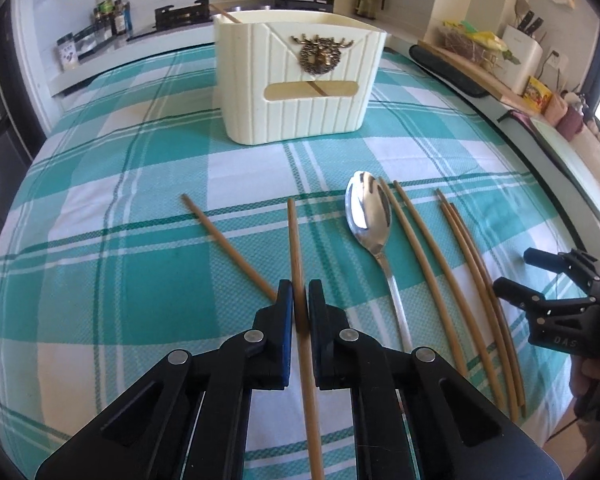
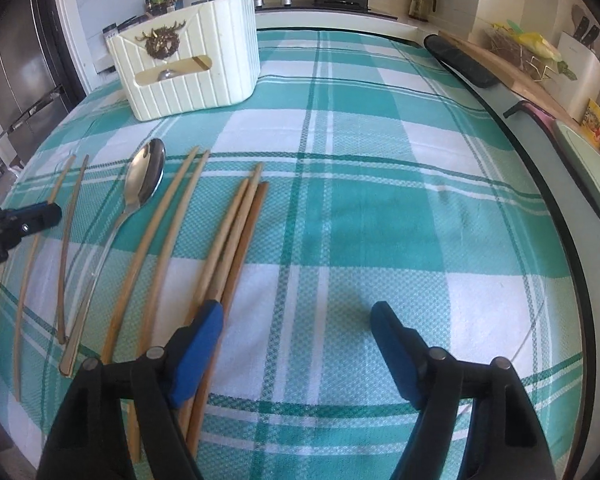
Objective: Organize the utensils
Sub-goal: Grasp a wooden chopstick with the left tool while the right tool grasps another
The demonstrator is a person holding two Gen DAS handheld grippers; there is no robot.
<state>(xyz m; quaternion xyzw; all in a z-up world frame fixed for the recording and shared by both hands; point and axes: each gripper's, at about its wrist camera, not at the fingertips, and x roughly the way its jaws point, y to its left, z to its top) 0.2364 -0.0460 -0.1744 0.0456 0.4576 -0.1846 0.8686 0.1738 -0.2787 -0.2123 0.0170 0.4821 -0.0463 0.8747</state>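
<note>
Your checked cloth (image 1: 140, 280) fills the view, with the cream utensil holder (image 1: 300, 80) at twelve o'clock. The spoon (image 1: 370, 208) and loose chopsticks (image 1: 472, 280) lie toward two o'clock. Your left gripper (image 1: 300, 300) pinches one chopstick (image 1: 296, 248). Your right gripper (image 2: 296, 320) stands wide, nothing between its jaws.

Spoon (image 1: 369, 208) among chopsticks (image 1: 416, 264) on the tablecloth (image 1: 140, 160), utensil holder (image 1: 296, 80) behind them.
</note>
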